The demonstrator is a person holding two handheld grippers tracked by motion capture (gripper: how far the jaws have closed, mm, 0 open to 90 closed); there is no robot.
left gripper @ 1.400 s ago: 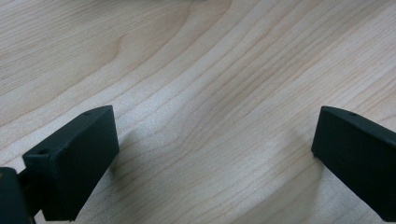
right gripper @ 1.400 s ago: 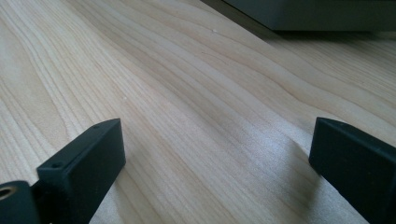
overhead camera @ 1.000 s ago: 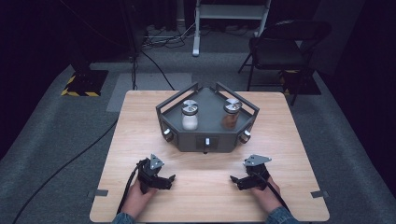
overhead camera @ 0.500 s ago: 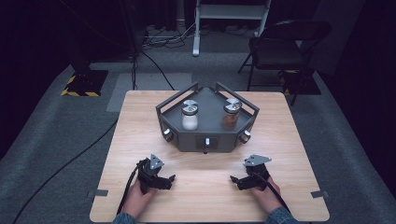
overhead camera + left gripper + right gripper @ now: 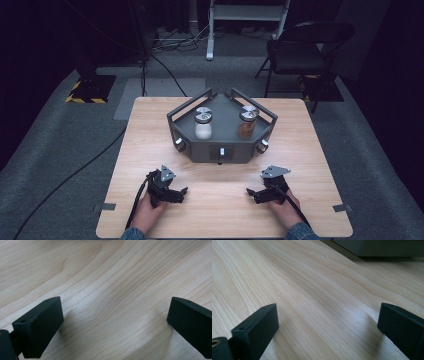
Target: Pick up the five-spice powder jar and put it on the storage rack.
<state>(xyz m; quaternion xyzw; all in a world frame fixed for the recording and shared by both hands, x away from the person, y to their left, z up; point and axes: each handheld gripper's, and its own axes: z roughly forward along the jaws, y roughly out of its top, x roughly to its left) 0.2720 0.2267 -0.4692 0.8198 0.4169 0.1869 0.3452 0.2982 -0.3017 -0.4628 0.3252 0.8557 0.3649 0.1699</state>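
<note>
A dark grey angular tray (image 5: 220, 148) stands on the far half of the wooden table (image 5: 150, 130). Inside it stand two metal-lidded jars: one with white contents (image 5: 203, 125) on the left, one with brown contents (image 5: 247, 123) on the right. My left gripper (image 5: 182, 194) rests low on the table near the front left, open, with only bare wood (image 5: 112, 305) between its jaws. My right gripper (image 5: 251, 193) rests at the front right, also open over bare wood (image 5: 327, 315). The tray's base (image 5: 384, 248) shows at the top of the right gripper view.
Small knobs (image 5: 221, 152) stick out of the tray's front faces. A folding chair (image 5: 300, 50) and a stand's legs (image 5: 245, 15) are beyond the table on grey carpet. Cables (image 5: 75, 175) run across the floor at left. Tape strips (image 5: 106, 206) mark the table's front corners.
</note>
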